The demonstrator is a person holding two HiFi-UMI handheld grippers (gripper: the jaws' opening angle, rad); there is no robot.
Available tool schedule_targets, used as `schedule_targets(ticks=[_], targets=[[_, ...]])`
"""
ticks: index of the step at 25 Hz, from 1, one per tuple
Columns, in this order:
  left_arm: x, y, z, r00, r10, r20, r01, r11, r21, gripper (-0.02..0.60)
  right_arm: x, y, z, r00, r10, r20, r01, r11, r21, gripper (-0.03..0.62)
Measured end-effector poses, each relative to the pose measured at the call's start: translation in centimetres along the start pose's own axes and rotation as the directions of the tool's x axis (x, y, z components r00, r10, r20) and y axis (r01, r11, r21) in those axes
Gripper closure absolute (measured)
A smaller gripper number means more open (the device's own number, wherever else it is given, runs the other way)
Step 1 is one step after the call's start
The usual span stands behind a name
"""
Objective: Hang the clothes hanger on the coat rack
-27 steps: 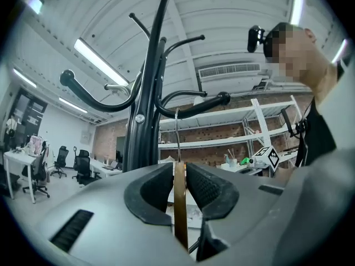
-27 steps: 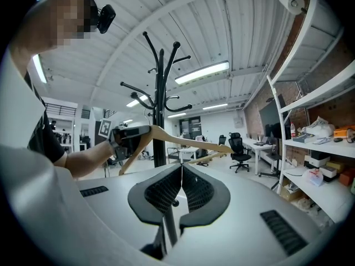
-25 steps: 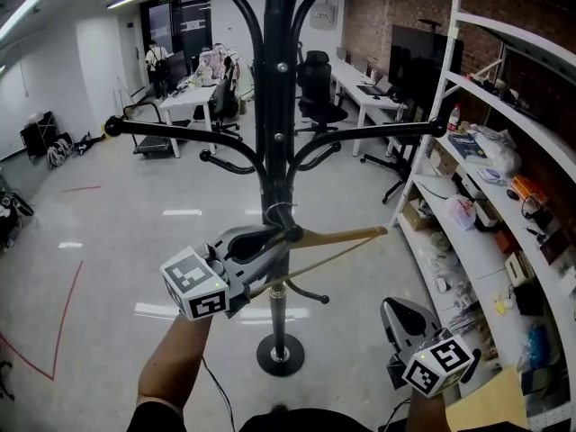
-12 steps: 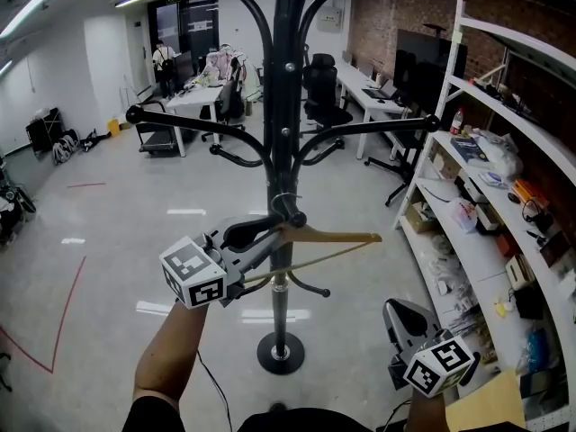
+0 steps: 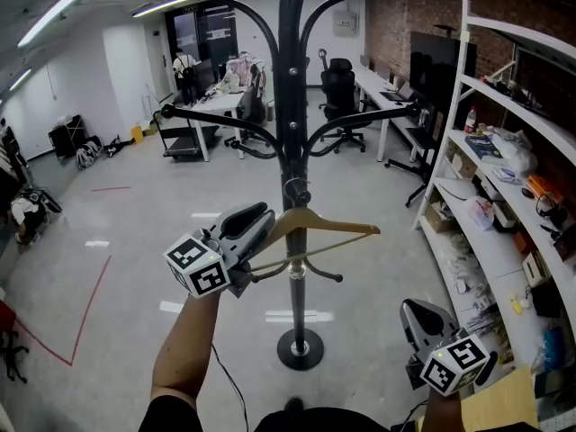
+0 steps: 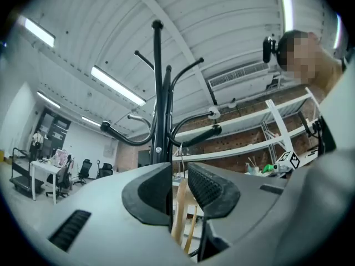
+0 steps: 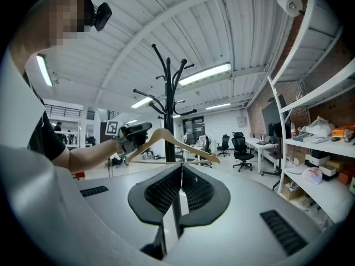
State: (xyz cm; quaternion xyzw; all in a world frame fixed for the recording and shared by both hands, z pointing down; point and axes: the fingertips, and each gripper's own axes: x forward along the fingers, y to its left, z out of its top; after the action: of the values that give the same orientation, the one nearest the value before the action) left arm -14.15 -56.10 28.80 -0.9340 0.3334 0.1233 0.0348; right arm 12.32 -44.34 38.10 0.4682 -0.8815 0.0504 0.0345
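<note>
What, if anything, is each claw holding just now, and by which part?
The left claw grips the wooden clothes hanger by one shoulder end; the right claw is shut and empty.

L gripper (image 5: 257, 225) up, hanger (image 5: 329, 227) higher by rack (image 5: 292, 106) pole; leveller
</note>
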Motion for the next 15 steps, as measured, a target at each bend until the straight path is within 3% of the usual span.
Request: schedule_targets(ticks=[3, 9, 13, 15], targets=[[-2.5, -0.8, 1.2, 0.997, 0.045, 0.066, -0.046, 0.999, 0.015, 0.509, -1.1, 0.1, -0.3, 1.0, 0.014, 0.006, -0.014, 1.0, 0.015, 0.588], [-9.3, -8.6, 1.9, 0.987, 0.14, 0.079, -0.143, 0.989, 0.03, 0.509, -3.6, 2.3, -1.3, 0.995, 0.103, 0.016, -0.103, 0.994, 0.038, 0.588], [-13.6, -14.1, 0.9, 0.98, 0.196, 0.041, -0.198, 0.98, 0.031, 0.511, -5.1, 4.4, -1.4, 0.985, 0.173, 0.027, -0.174, 0.984, 0.044, 0.588], [-15.6, -16.0, -0.1, 0.965, 0.262, -0.001, -0.262, 0.964, 0.051, 0.511, -5.7, 5.3, -1.7, 0.977, 0.211, 0.03, -0.213, 0.976, 0.042, 0.588]])
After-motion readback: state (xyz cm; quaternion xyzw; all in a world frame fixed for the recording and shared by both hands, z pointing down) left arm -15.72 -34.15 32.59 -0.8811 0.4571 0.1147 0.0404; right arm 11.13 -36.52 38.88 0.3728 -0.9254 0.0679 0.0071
